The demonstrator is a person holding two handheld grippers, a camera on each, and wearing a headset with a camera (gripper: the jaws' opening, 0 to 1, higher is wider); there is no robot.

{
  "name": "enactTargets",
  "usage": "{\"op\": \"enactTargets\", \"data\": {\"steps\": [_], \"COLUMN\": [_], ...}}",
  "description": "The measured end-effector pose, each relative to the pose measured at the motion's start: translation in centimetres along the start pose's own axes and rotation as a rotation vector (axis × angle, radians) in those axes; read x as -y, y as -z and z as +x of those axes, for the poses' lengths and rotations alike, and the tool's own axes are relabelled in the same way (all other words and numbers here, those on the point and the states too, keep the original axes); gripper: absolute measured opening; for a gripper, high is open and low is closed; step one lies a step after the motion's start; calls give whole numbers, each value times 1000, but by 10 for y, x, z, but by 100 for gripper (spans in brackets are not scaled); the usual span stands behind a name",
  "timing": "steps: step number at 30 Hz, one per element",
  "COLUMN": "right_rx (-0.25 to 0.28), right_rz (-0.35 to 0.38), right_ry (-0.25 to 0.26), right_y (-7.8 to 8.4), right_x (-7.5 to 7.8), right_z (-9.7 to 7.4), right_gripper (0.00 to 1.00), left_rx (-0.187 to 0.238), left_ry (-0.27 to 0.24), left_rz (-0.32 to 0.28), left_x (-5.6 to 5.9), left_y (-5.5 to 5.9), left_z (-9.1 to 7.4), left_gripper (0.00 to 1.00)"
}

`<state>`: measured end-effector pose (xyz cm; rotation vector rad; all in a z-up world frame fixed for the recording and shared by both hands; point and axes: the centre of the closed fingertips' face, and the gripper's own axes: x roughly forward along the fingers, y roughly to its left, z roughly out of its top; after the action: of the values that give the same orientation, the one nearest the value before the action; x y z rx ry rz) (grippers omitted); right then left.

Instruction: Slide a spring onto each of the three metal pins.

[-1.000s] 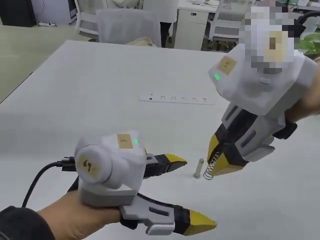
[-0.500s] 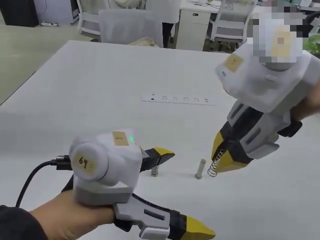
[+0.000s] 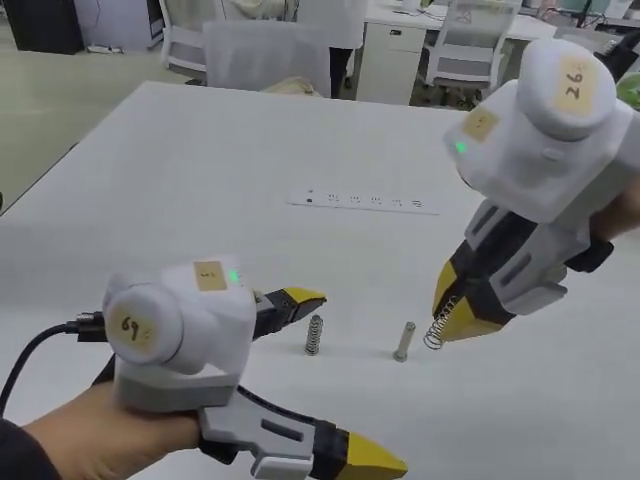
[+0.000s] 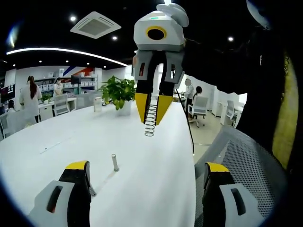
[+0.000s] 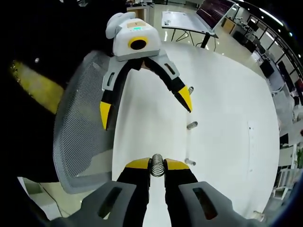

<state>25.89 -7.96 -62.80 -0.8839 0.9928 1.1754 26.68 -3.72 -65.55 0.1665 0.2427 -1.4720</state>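
Above the table, right gripper fingers pinch a spring; left gripper gapes wide.

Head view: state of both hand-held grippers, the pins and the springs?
left hand-held gripper: open, empty
right hand-held gripper: shut on loose spring
loose spring: gripped at one end, not on a pin
bare pin: upright, no spring
other pin: upright, spring already on it

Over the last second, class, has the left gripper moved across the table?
Yes. The left gripper has drawn back leftward, away from the bare pin, uncovering the spring-fitted pin.
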Motion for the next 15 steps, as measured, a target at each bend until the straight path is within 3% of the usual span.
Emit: {"op": "enactTargets", "data": {"steps": [15], "right_rx": [3], "right_rz": [38], "right_ry": [19], "right_y": [9], "right_x": [17], "right_z": [1], "right_gripper": [8], "left_rx": [-4], "left_ry": [-76], "left_rz": [-25], "left_x": [-16], "left_y": [13], "left_z": [-29], "left_gripper": [97]}}
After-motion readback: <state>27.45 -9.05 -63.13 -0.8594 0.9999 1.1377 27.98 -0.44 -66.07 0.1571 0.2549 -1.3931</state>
